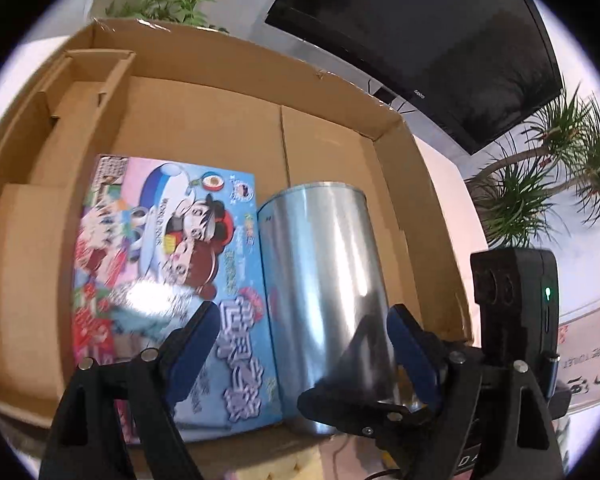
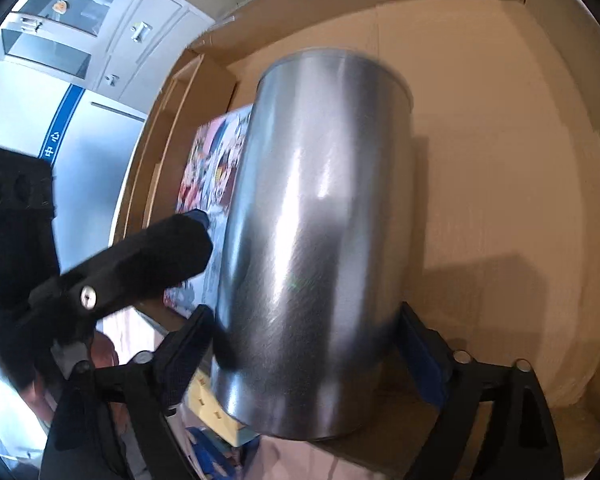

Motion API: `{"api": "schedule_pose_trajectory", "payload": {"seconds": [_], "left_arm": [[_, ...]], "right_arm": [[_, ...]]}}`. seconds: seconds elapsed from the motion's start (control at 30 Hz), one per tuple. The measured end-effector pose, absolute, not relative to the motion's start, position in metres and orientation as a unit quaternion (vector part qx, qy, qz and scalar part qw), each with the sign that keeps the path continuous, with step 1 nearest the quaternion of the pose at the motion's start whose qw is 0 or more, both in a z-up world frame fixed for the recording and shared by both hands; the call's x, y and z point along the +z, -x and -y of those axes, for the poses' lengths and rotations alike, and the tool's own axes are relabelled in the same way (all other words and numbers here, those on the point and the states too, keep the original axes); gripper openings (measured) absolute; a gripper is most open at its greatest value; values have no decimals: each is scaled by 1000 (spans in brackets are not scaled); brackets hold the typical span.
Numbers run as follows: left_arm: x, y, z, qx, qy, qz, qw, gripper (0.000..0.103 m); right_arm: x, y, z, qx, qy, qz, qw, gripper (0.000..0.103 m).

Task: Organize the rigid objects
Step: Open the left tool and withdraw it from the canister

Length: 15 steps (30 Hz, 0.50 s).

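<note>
A shiny silver metal can (image 2: 316, 240) lies in an open cardboard box (image 1: 204, 120), beside a flat blue cartoon-printed box (image 1: 168, 264). My right gripper (image 2: 304, 344) is shut on the can's near end, one finger on each side. The can also shows in the left wrist view (image 1: 324, 280), with the right gripper's black finger (image 1: 364, 380) on it. My left gripper (image 1: 300, 344) is open and empty, hovering over the near ends of the printed box and the can. Its finger (image 2: 140, 256) shows in the right wrist view, left of the can.
The cardboard box has a folded divider (image 1: 88, 80) at its far left and raised walls all round. A dark TV screen (image 1: 428, 40) and potted plants (image 1: 540, 176) stand beyond the box. White cabinets (image 2: 80, 40) are at the left in the right wrist view.
</note>
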State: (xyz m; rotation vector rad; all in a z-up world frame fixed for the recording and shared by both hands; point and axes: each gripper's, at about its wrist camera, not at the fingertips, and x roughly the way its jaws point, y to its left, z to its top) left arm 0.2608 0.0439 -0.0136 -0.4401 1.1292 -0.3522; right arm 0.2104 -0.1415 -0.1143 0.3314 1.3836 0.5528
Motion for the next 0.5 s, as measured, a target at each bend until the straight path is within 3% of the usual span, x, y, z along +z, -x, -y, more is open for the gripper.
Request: {"api": "schedule_pose_trajectory", "payload": {"seconds": [0.2, 0.37, 0.5], "left_arm": [[15, -217, -52, -144, 151, -466, 860, 86], [46, -162, -46, -85, 74, -361, 926, 91], [45, -136, -37, -85, 65, -363, 926, 91]], "right_arm": [[-87, -188, 141, 229, -115, -596, 761, 96], [-44, -126, 161, 130, -14, -499, 856, 102], [-36, -72, 161, 90, 9, -454, 887, 102]]}}
